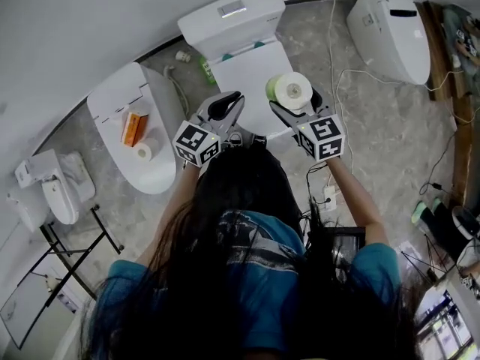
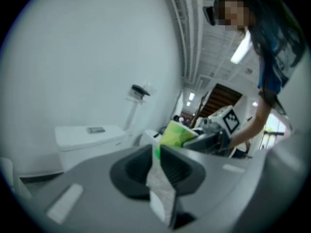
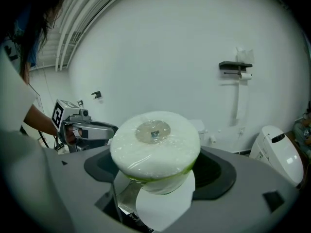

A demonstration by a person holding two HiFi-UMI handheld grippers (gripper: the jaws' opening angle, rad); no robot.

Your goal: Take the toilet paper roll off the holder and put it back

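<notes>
- Head view: a person (image 1: 247, 276) in a blue top stands over a white toilet (image 1: 247, 70), a gripper in each hand held out above its closed lid.
- The right gripper (image 1: 296, 102) is clamped on the roll (image 1: 291, 90), one jaw on each side. The roll is white, wrapped in clear film with a green band, and its flat end with the core faces up.
- Right gripper view: the roll (image 3: 155, 147) fills the space between the jaws, with its flat end turned to the camera. A loose white flap hangs below it.
- The roll is off the holder (image 3: 235, 66), a dark bracket high on the wall (image 3: 170, 47) and well apart from the roll. A small pale roll (image 3: 246, 75) hangs under the bracket.
- The left gripper (image 1: 223, 109) is just beside the right one, to its left, and carries nothing.
- Left gripper view: the jaws are pressed together with only a thin slit between them. The green-banded roll shows beyond them, in the other gripper's grasp.
- The tank (image 1: 231, 15) stands against the wall beyond both grippers.
- A second toilet (image 1: 112, 100) lies to the left, with an orange box (image 1: 133, 128) and a small roll (image 1: 146, 150) on its lid.
- A third toilet (image 1: 386, 21) lies at the upper right, with cables (image 1: 337, 81) trailing over the floor near it.
</notes>
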